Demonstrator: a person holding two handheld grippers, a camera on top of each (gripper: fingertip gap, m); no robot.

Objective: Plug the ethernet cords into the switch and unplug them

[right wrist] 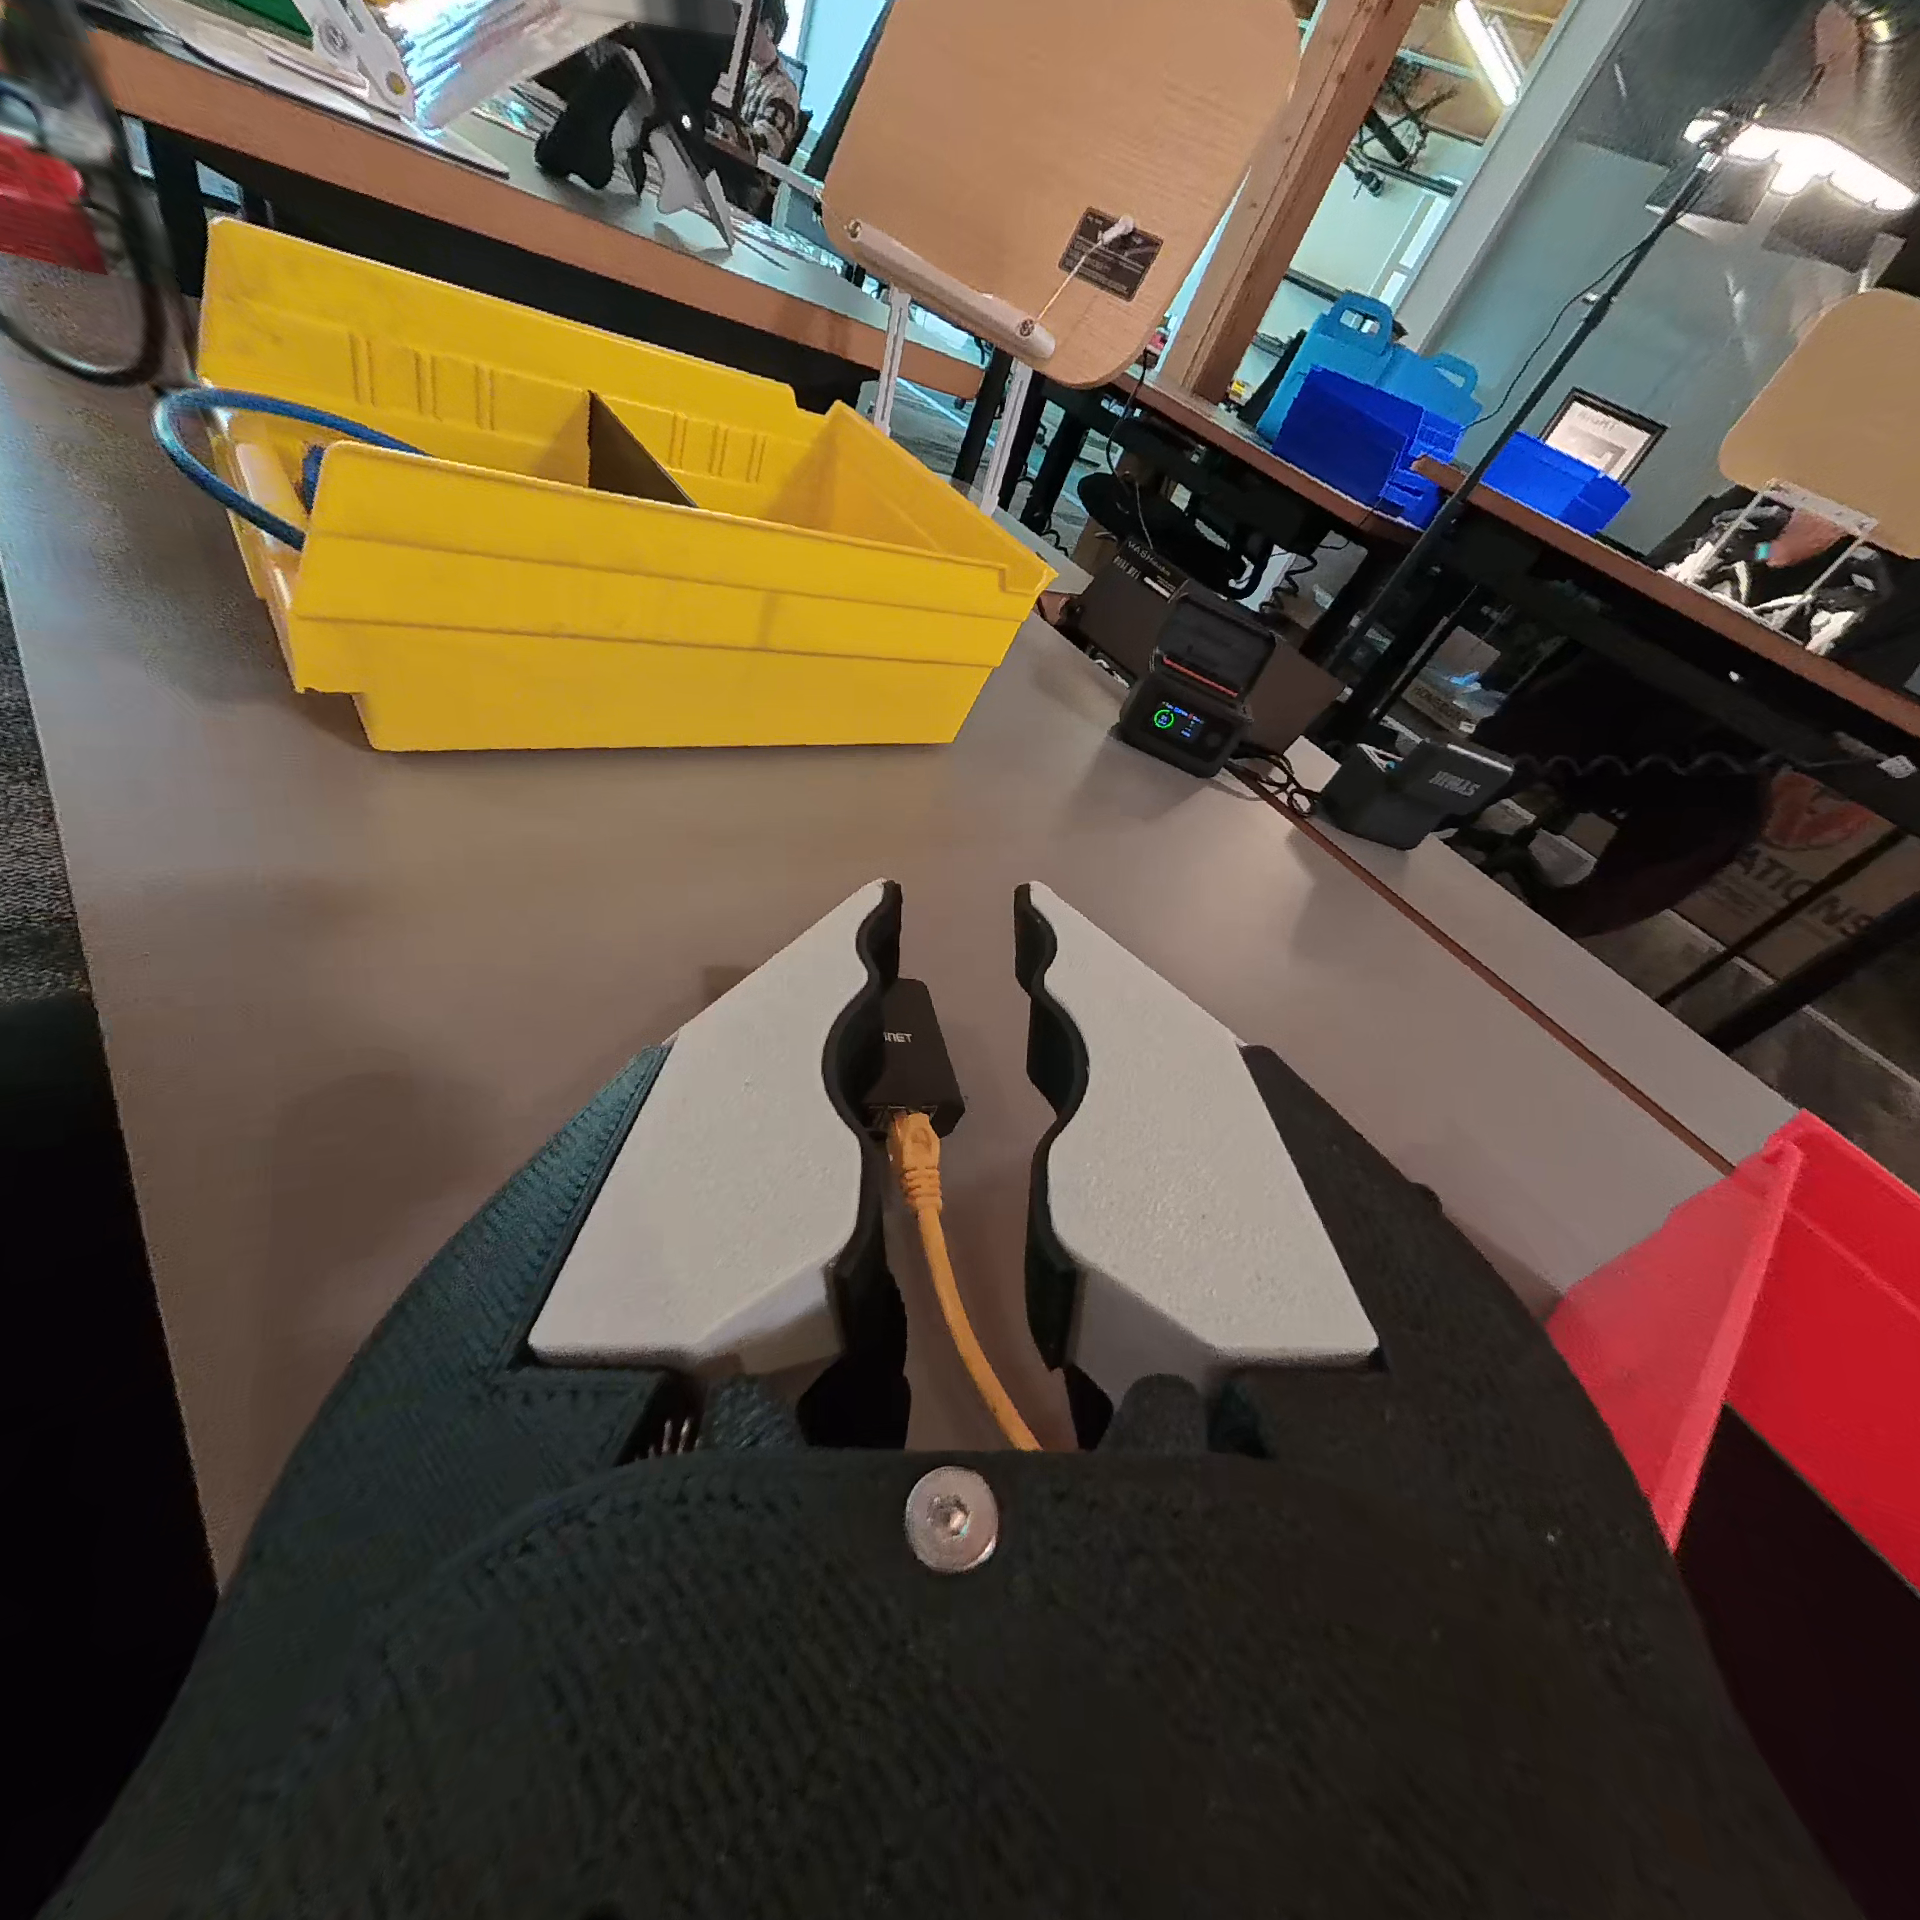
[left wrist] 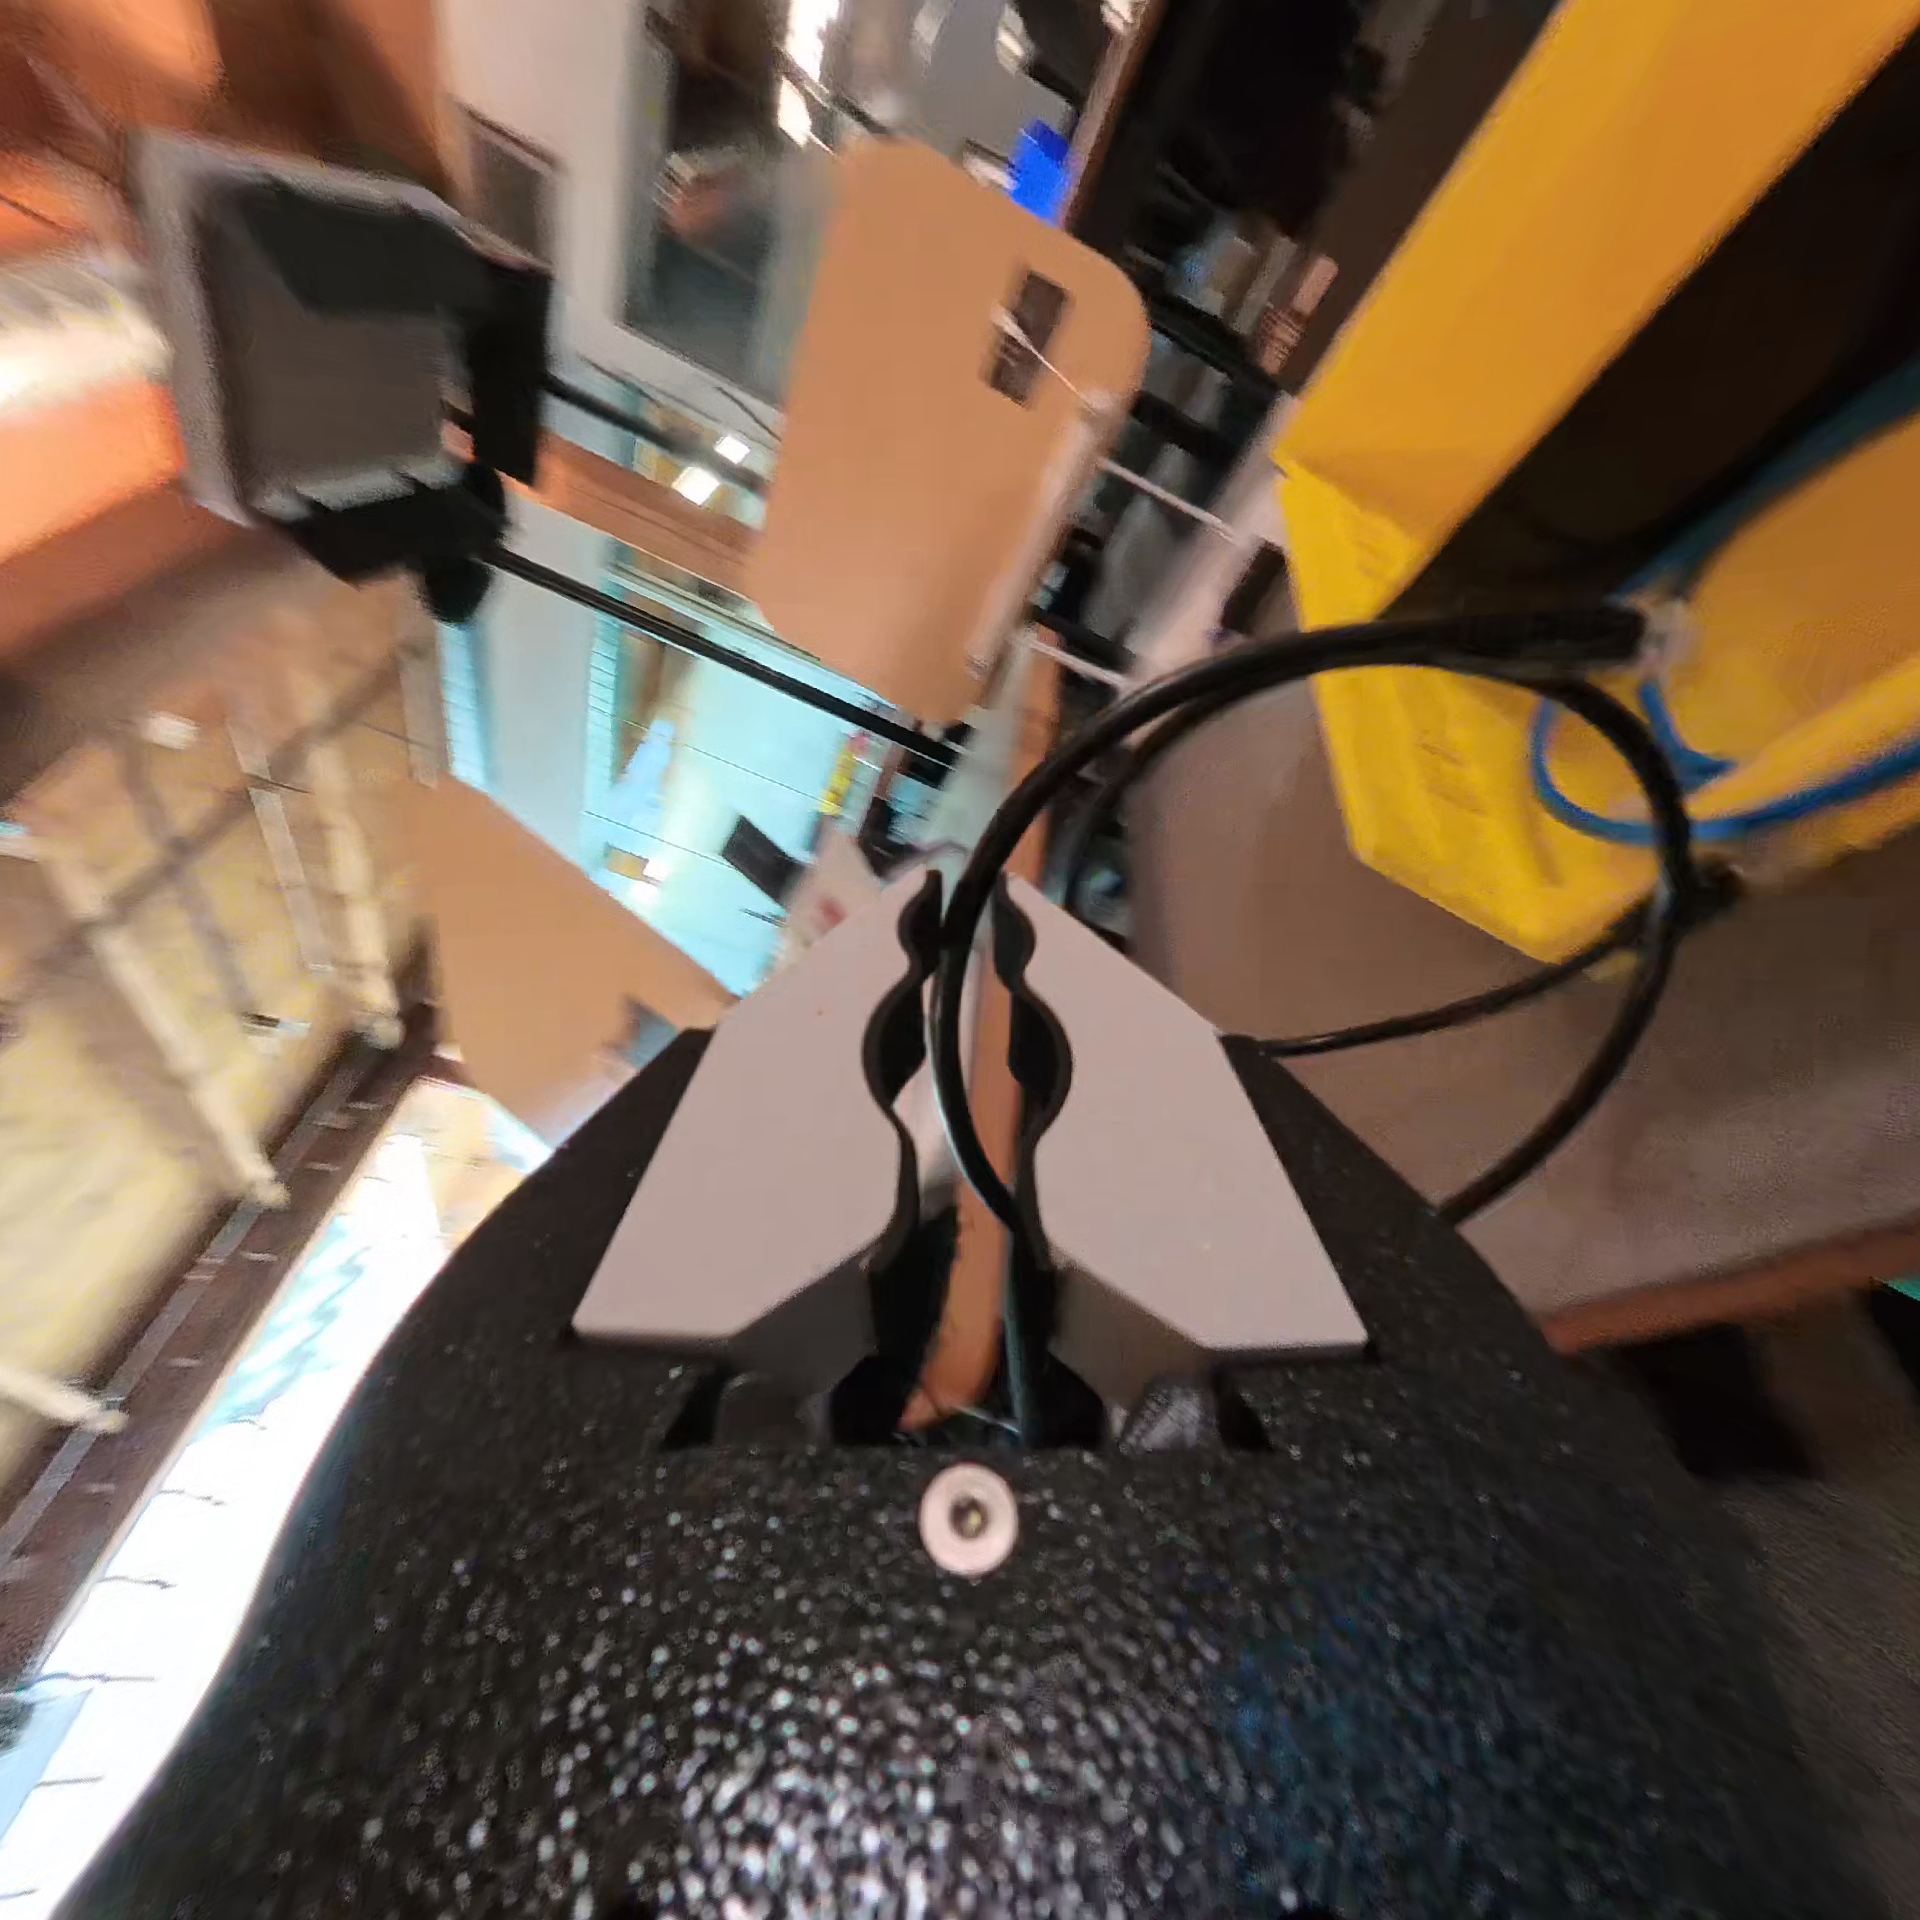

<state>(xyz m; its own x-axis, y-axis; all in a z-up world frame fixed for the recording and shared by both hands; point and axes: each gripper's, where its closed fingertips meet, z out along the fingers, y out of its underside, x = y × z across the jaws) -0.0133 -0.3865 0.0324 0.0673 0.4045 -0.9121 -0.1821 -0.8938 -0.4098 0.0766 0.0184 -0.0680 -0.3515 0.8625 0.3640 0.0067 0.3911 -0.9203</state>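
Note:
In the left wrist view my left gripper [left wrist: 966,899] is nearly shut, with a black ethernet cord [left wrist: 1091,748] running between its jaws. The cord loops up to its clear plug [left wrist: 1657,629] by the yellow bin [left wrist: 1455,748]. The view is tilted and blurred. In the right wrist view my right gripper [right wrist: 958,899] is open, low over the grey table [right wrist: 416,935]. A small black switch [right wrist: 914,1049] lies between its fingers, close against the left one and apart from the right. A yellow ethernet cord [right wrist: 940,1247] is plugged into the switch's near end.
The yellow bin [right wrist: 644,623] sits ahead on the left with a blue cord [right wrist: 208,457] hanging over its end; the cord also shows in the left wrist view [left wrist: 1621,821]. A red bin [right wrist: 1818,1299] is at the right. A black device with a lit screen [right wrist: 1195,717] stands at the table edge. Across from one pair of fingers to the other is roughly 45 centimeters.

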